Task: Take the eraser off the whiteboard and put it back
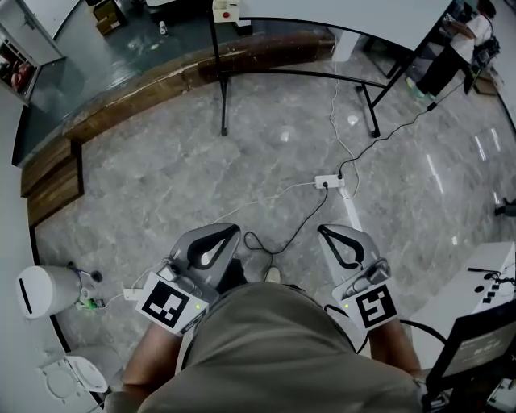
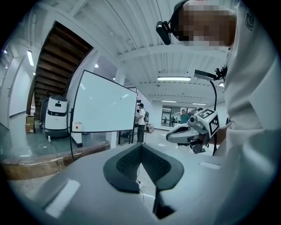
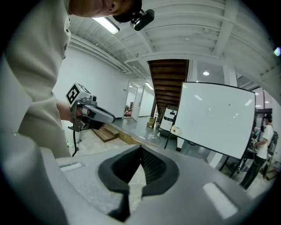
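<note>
At the far left of the head view a white bin point(image 1: 42, 290) is seen on the floor point(image 1: 201, 173); it is closed, so its contents cannot be told. Next to the right, the left gripper point(image 1: 216, 234) is held with its jaws closed together and nothing between them. A power strip point(image 1: 329, 181) with trailing cables, shown only in this view, lies further right. The right gripper point(image 1: 329, 232) is likewise closed and empty. The eraser point(image 1: 226, 10) is stuck to the lower left corner of the whiteboard point(image 1: 347, 16), well apart from both grippers. A wooden staircase point(image 2: 57, 61) and a standing person point(image 2: 140, 122) are revealed only in the gripper views. There the eraser point(image 3: 175, 130) is seen at the board's lower corner.
</note>
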Demonstrator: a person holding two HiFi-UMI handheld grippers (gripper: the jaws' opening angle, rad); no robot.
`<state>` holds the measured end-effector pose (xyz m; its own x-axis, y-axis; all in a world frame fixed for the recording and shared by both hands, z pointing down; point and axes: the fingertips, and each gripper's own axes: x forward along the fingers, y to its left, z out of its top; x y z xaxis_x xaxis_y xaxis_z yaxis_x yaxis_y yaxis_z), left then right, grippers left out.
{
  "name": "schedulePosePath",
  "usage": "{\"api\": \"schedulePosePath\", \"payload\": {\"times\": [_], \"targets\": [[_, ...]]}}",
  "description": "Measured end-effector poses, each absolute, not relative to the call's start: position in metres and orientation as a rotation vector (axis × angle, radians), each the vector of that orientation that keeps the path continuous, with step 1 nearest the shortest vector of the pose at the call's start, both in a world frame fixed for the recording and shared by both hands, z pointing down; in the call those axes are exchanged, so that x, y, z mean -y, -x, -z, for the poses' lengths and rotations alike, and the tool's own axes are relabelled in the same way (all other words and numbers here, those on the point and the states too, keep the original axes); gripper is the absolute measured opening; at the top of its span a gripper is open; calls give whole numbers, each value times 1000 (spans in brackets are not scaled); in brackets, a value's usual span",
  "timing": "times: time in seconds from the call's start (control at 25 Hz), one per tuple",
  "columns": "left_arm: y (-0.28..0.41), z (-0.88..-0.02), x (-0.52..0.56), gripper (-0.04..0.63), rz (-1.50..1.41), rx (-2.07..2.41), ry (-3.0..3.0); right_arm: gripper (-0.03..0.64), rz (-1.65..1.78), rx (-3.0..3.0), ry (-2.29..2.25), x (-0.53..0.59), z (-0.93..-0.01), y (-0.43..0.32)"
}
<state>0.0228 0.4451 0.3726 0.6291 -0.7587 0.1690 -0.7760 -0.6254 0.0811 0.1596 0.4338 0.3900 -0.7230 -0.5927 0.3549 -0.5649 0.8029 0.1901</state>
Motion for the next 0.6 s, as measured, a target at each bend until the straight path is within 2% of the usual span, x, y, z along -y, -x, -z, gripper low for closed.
{"api": "schedulePosePath", "payload": {"times": [0.6], "targets": [[131, -381, -351, 5, -194, 1181, -2697, 3, 87, 2566, -923, -347, -373, 8]]}}
